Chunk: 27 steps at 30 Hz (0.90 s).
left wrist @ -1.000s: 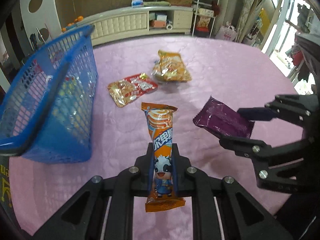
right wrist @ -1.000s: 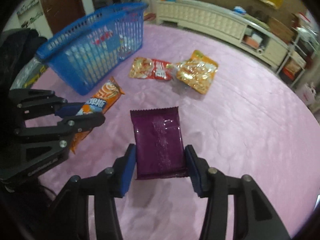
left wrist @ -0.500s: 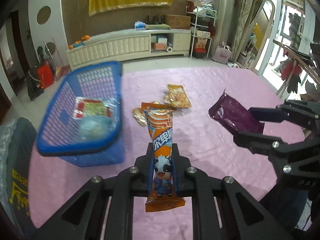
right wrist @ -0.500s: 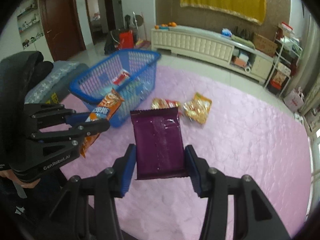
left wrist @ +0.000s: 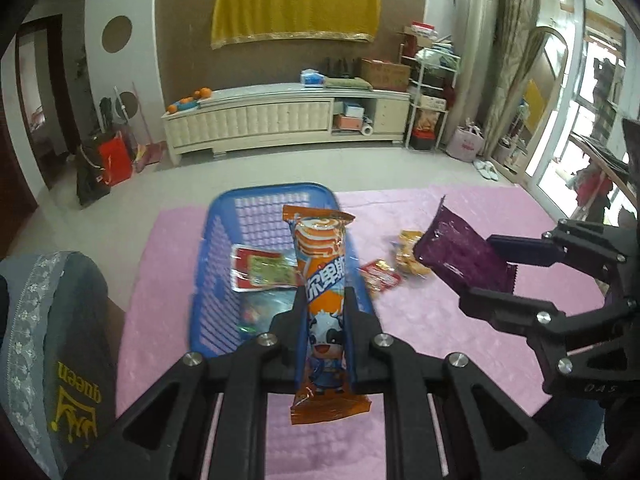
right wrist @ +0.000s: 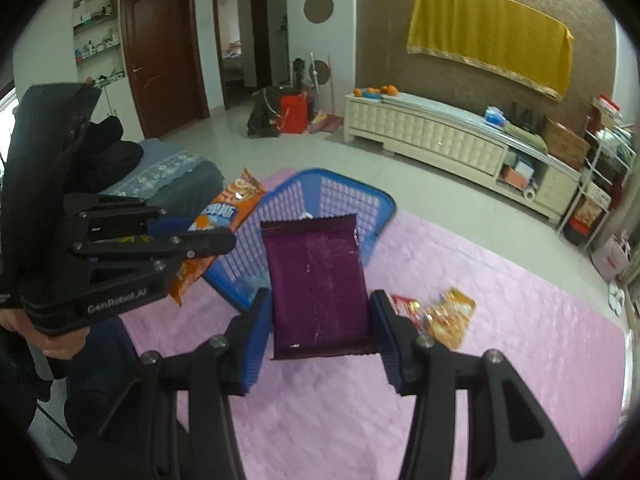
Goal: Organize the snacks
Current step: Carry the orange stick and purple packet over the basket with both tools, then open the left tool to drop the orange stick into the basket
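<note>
Here, left gripper [left wrist: 325, 320] pinched an orange snack packet [left wrist: 324, 300] above the blue basket [left wrist: 224, 216], right gripper [right wrist: 318, 320] clamped a purple packet [right wrist: 316, 280] over the pink cloth [right wrist: 520, 340], two snack bags [right wrist: 436, 314] lay beside the basket.

You have two black two-finger grippers in view, the left gripper [left wrist: 325, 330] and the right gripper [right wrist: 320, 330]. You have one blue plastic mesh basket [left wrist: 224, 248]. You can count two snack packets in the air: one orange wrapper with a cartoon cow [left wrist: 324, 304] and one flat purple foil packet [right wrist: 318, 284]. Two more packets lie on the pink cloth [left wrist: 440, 320]: one red-and-white packet [left wrist: 380, 278] and one orange-yellow packet [left wrist: 408, 256]. Inside the basket, at least two packets show; you cannot count them exactly.
</note>
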Each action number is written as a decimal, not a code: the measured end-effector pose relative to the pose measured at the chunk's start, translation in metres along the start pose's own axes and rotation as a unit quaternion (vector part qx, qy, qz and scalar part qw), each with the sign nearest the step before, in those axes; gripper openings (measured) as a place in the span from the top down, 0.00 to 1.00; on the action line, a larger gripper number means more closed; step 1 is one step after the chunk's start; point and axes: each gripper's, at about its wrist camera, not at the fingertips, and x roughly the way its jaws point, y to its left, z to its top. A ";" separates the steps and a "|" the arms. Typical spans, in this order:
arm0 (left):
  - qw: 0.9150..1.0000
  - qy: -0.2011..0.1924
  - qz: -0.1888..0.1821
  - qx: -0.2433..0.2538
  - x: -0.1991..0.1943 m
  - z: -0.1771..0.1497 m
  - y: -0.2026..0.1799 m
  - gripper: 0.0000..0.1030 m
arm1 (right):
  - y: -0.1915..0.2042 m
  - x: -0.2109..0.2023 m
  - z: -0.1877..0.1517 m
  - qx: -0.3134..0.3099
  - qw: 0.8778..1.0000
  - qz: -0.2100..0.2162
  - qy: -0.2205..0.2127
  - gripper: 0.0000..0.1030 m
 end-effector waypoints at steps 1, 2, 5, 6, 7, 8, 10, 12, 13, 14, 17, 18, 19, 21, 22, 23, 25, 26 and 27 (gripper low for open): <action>1.000 0.003 0.005 -0.002 0.004 0.002 0.006 0.87 | 0.002 0.008 0.006 -0.001 1.000 0.002 0.001 0.48; 1.000 0.010 0.011 -0.003 0.010 0.004 0.014 0.87 | 0.004 0.013 0.010 -0.001 1.000 0.004 0.001 0.48; 0.999 0.027 0.015 -0.009 0.024 0.003 0.030 0.87 | 0.008 0.032 0.015 0.003 1.000 0.014 0.006 0.48; 0.999 0.033 0.014 -0.013 0.030 0.002 0.037 0.87 | 0.010 0.038 0.017 0.004 1.000 0.017 0.010 0.48; 0.999 0.038 0.013 -0.017 0.034 0.003 0.043 0.87 | 0.011 0.046 0.018 0.004 1.000 0.019 0.015 0.48; 0.999 0.045 0.011 -0.022 0.039 0.002 0.047 0.87 | 0.012 0.054 0.020 0.005 1.000 0.020 0.019 0.48; 0.998 0.057 0.004 -0.030 0.050 -0.001 0.056 0.87 | 0.014 0.065 0.022 0.006 0.999 0.023 0.025 0.48; 0.998 0.060 -0.004 -0.034 0.059 -0.004 0.065 0.87 | 0.013 0.078 0.023 0.011 0.999 0.021 0.031 0.48; 0.998 0.060 -0.005 -0.034 0.061 -0.004 0.068 0.87 | 0.011 0.082 0.023 0.013 0.999 0.012 0.034 0.48; 0.997 0.062 -0.006 -0.035 0.064 -0.004 0.071 0.87 | 0.009 0.087 0.022 0.018 0.999 0.007 0.036 0.48; 0.997 0.067 -0.009 -0.039 0.074 -0.004 0.079 0.87 | 0.003 0.095 0.020 0.040 0.998 0.020 0.042 0.48; 0.997 0.069 -0.009 -0.040 0.078 -0.004 0.080 0.87 | 0.005 0.096 0.019 0.042 0.998 0.020 0.044 0.48; 0.997 0.070 -0.008 -0.040 0.080 -0.005 0.081 0.87 | 0.006 0.098 0.019 0.042 0.998 0.020 0.046 0.48; 0.997 0.068 -0.006 -0.041 0.082 -0.006 0.080 0.87 | 0.005 0.099 0.018 0.042 0.998 0.018 0.049 0.48; 0.997 0.061 -0.008 -0.044 0.081 -0.005 0.081 0.82 | 0.007 0.098 0.018 0.041 0.998 0.018 0.049 0.48; 0.997 0.054 -0.010 -0.049 0.080 -0.006 0.082 0.68 | 0.007 0.097 0.017 0.039 0.998 0.018 0.049 0.48; 0.997 0.046 -0.010 -0.059 0.078 -0.007 0.083 0.46 | 0.009 0.093 0.019 0.038 0.998 0.019 0.047 0.48; 0.997 0.045 -0.011 -0.062 0.076 -0.008 0.083 0.42 | 0.009 0.091 0.019 0.038 0.998 0.021 0.045 0.48; 0.997 0.046 -0.012 -0.062 0.075 -0.009 0.084 0.40 | 0.010 0.088 0.019 0.038 0.998 0.022 0.043 0.48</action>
